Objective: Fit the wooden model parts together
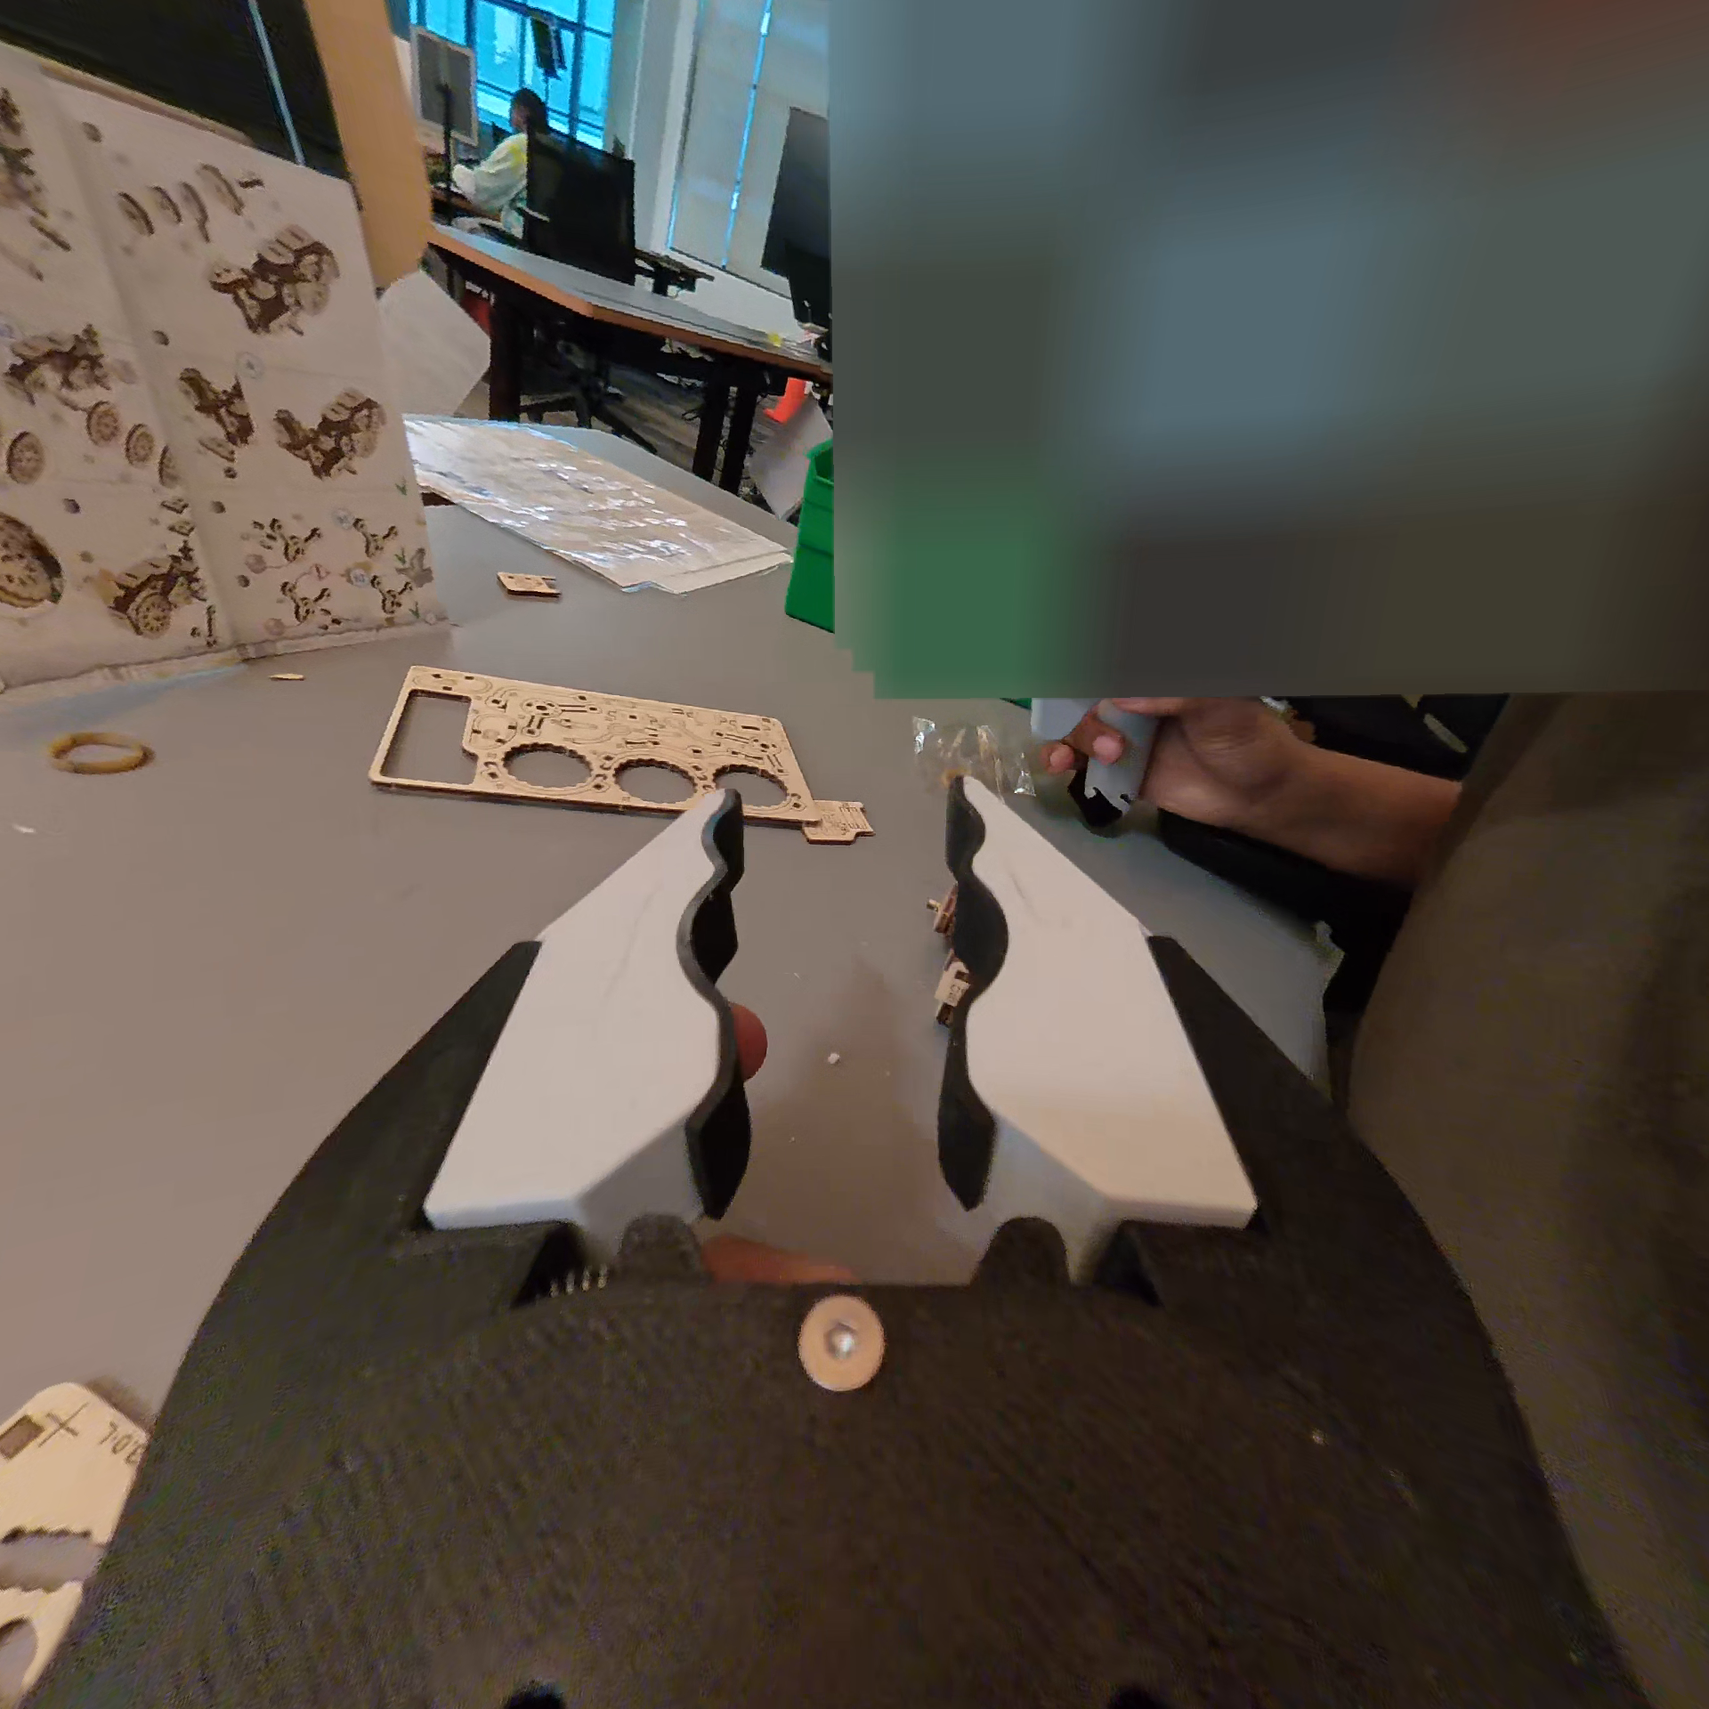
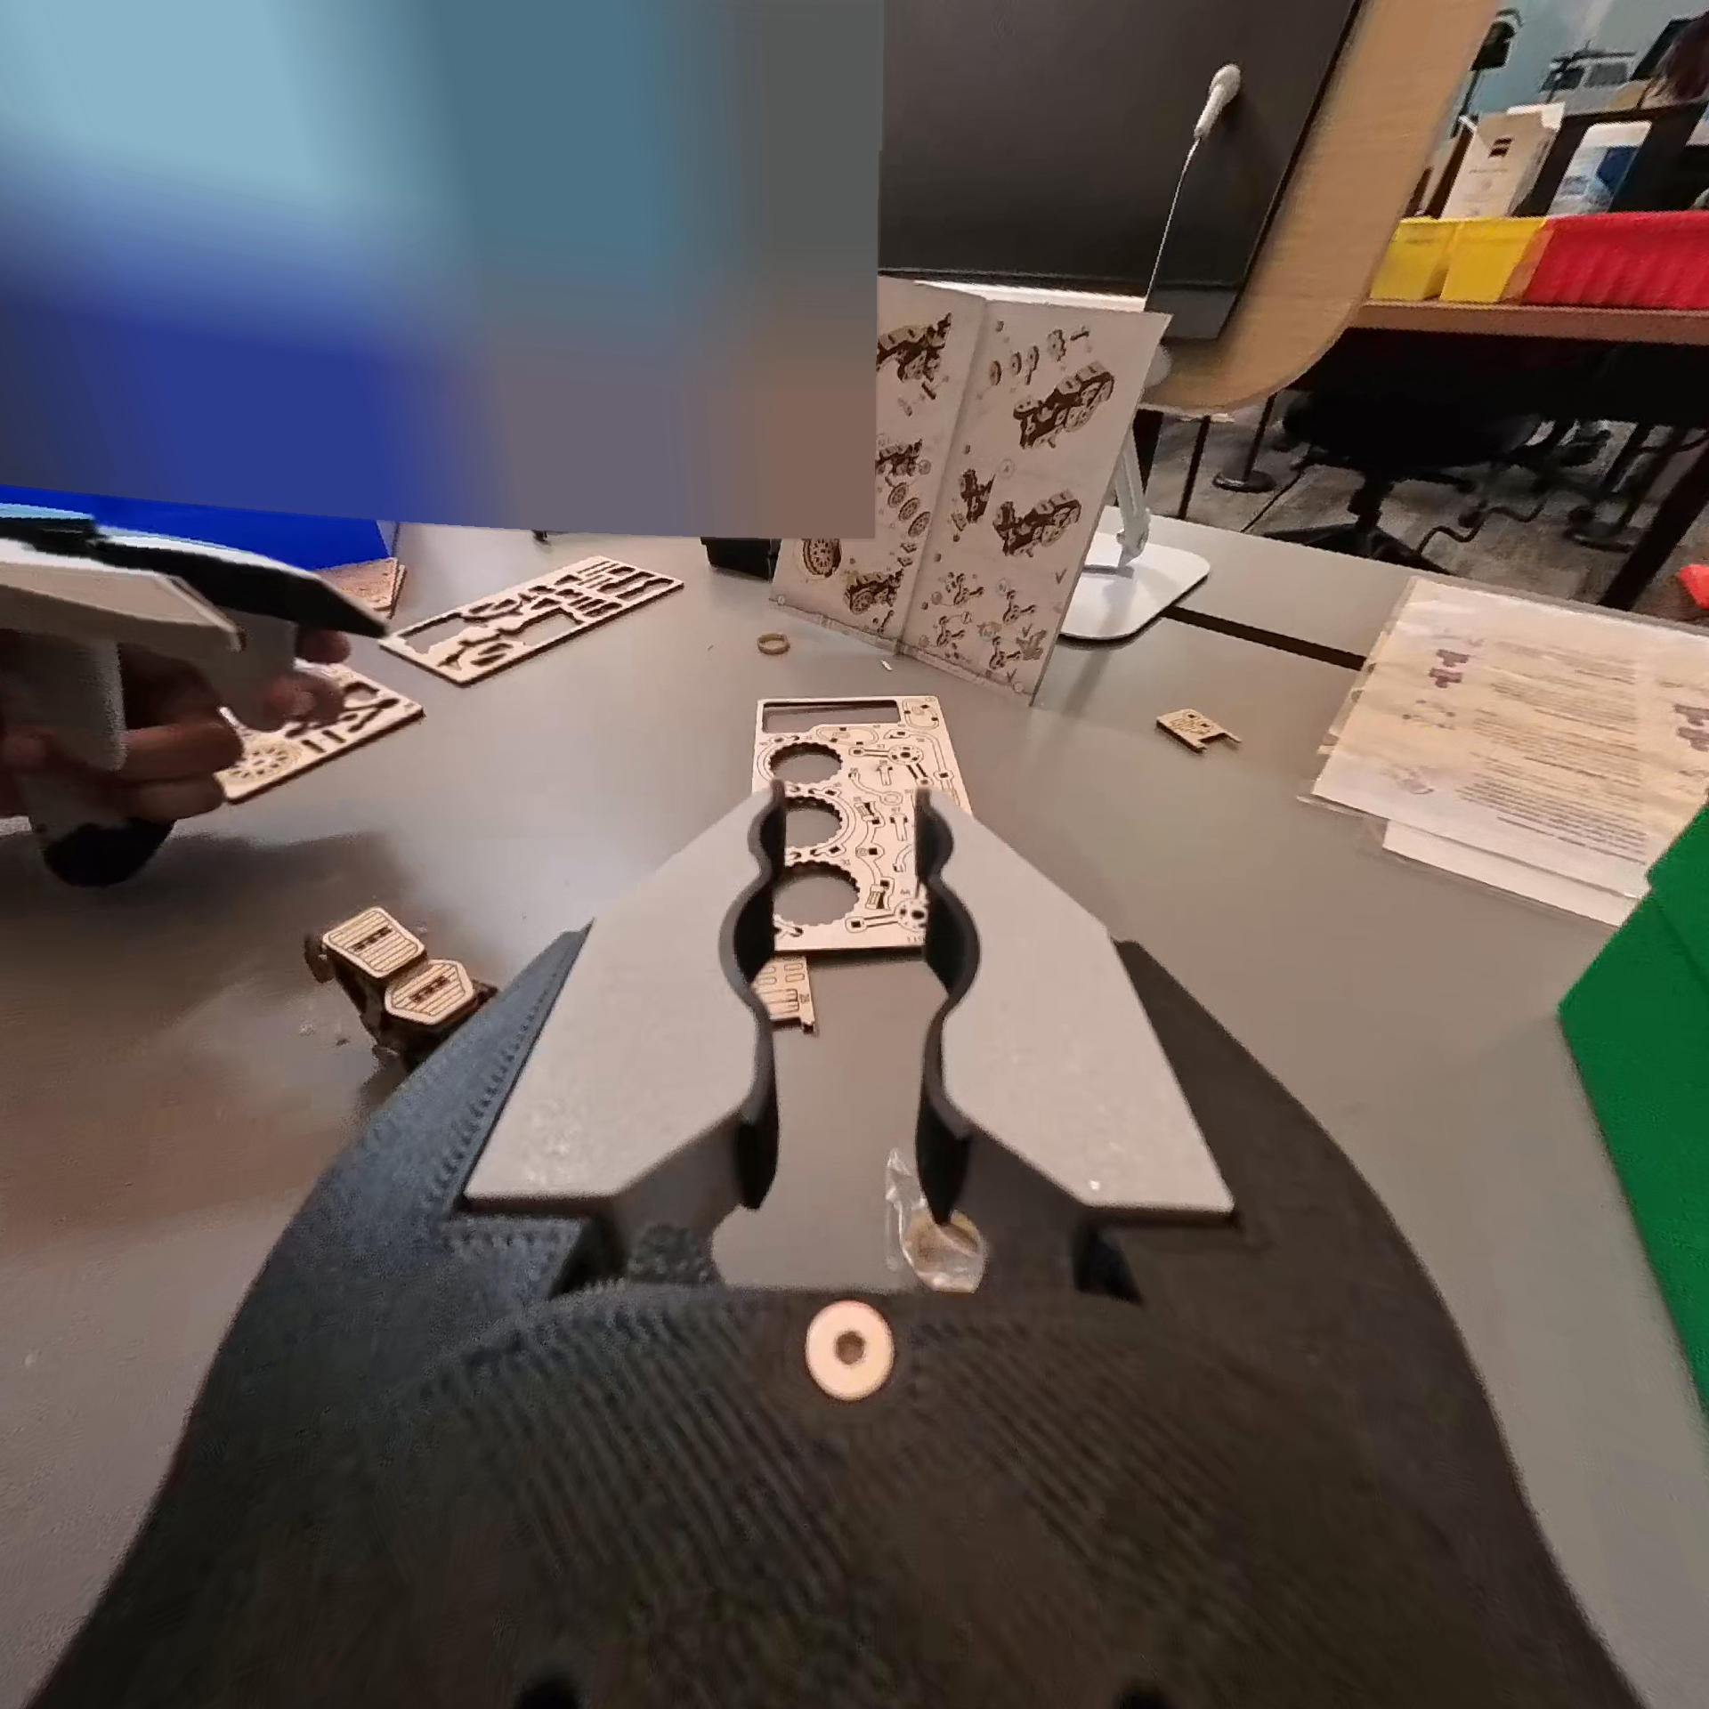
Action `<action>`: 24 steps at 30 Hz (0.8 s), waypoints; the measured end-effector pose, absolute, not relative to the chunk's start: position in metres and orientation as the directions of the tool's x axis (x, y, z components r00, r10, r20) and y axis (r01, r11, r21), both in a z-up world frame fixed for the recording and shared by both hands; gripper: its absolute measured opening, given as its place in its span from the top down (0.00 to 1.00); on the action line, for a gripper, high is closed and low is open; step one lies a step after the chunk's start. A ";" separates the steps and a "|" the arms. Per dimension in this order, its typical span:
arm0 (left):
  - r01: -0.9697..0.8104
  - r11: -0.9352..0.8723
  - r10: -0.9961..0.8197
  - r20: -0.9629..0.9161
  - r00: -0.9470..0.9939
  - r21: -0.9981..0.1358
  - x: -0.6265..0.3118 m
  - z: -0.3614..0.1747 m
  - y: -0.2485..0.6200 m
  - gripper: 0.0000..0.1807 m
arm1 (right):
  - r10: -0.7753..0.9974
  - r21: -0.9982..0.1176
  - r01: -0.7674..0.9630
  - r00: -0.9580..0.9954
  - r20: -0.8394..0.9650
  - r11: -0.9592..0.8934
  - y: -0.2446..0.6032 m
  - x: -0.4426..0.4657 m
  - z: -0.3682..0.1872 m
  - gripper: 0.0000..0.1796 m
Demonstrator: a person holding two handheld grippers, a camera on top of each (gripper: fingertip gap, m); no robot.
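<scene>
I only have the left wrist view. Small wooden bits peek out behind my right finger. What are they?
Observer: A small assembled wooden piece with two slatted panels on top, lying on the table.
Operator: Any more part sheets besides the one with round holes?
Observer: Yes, two more cut-out sheets lie beyond the left gripper, at the table's far side.
Operator: Is the right gripper holding anything?
Observer: No. The right gripper is open and empty, above the round-holed sheet.
</scene>
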State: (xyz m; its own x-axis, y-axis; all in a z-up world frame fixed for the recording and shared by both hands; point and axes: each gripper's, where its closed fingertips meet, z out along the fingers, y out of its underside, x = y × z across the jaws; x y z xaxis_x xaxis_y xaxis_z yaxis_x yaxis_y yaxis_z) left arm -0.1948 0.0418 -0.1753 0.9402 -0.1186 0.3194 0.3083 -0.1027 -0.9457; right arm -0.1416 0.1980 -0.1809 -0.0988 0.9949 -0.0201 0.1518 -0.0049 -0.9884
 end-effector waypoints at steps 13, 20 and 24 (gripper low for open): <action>0.403 -0.077 -0.109 0.410 0.906 -0.912 -0.207 -0.173 0.041 0.79 | 0.983 -0.974 0.218 -0.152 -0.101 -0.067 0.194 -0.148 -0.194 0.85; 0.389 -0.087 -0.102 0.397 0.912 -0.917 -0.207 -0.177 0.044 0.79 | 0.978 -0.967 0.236 -0.155 -0.138 -0.099 0.196 -0.149 -0.196 0.86; 0.403 -0.084 -0.095 0.410 0.907 -0.911 -0.210 -0.177 0.043 0.79 | 0.973 -0.964 0.240 -0.169 -0.155 -0.112 0.195 -0.149 -0.196 0.88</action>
